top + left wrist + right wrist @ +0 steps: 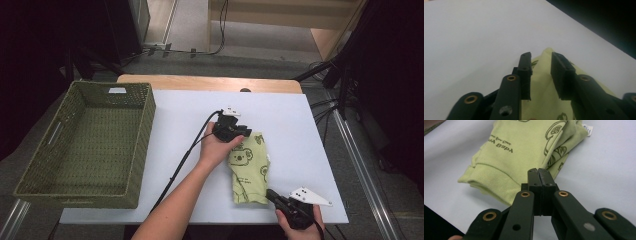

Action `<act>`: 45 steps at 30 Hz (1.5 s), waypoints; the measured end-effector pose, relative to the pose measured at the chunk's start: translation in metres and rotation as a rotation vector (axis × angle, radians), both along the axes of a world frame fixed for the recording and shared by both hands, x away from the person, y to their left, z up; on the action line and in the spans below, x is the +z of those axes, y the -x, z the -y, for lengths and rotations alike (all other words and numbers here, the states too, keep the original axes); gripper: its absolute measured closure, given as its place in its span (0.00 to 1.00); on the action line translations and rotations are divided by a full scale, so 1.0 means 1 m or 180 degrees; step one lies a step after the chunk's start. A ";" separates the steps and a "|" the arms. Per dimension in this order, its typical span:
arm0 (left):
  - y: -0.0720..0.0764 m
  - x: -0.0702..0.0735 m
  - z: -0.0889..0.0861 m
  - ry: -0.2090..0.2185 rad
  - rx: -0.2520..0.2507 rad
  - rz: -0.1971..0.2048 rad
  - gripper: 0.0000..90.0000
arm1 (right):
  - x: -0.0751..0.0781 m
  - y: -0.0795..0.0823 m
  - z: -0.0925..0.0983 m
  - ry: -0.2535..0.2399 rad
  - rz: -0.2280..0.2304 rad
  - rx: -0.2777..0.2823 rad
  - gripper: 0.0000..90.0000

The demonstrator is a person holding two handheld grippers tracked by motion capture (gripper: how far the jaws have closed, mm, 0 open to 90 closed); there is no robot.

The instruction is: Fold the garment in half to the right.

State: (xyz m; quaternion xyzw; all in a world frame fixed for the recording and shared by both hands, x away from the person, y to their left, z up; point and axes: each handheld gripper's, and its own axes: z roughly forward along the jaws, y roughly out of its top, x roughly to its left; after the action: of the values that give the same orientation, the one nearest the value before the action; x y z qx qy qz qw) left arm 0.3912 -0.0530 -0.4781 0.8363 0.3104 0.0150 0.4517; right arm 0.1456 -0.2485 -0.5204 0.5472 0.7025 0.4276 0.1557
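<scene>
A folded light-green garment [250,167] printed with dark cartoon bears lies flat on the white worktop [300,125], between the two pairs of tongs. Its upper edge lies under the left tongs [244,132], and its lower ribbed hem sits just ahead of the right tongs [271,195].

In the left gripper view, the left tongs [541,75] stand slightly spread, with a raised fold of the green cloth rising into the gap between the two black pads; whether the pads press on it cannot be told.

In the right gripper view, the right tongs [539,180] are pressed together, pad against pad, with nothing between them. Their tips lie at the hem of the garment [524,152], at or just over its edge. A small white label [587,128] sticks out at the garment's far corner, beyond those tips.

Well apart from the left tongs, on their outer side, a green woven basket [142,135] stands on the worktop's left edge.
</scene>
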 end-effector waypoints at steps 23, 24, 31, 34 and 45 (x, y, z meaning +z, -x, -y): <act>-0.001 0.008 -0.011 0.0105 0.0063 0.0067 0.60 | -0.004 0.006 0.005 0.0006 0.0007 -0.0172 0.76; -0.002 0.009 -0.017 0.0113 0.0090 0.0065 0.59 | -0.003 0.007 0.005 -0.0002 0.0063 -0.0189 0.71; 0.000 0.005 -0.045 0.0118 0.0179 0.0026 0.57 | 0.001 0.006 0.001 -0.0084 0.0244 -0.0230 0.51; 0.000 0.002 -0.049 0.0107 0.0241 -0.0018 0.57 | -0.002 0.002 -0.004 -0.0056 0.0151 -0.0205 0.49; -0.008 -0.010 -0.053 0.0124 0.0427 -0.0254 0.68 | -0.014 -0.005 -0.005 -0.0047 -0.0075 -0.0134 0.61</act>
State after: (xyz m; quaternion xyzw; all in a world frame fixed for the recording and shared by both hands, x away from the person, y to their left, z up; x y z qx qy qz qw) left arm 0.3989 0.0004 -0.4879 0.8046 0.3837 0.0059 0.4532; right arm 0.1503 -0.2439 -0.5340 0.5680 0.6894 0.4230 0.1523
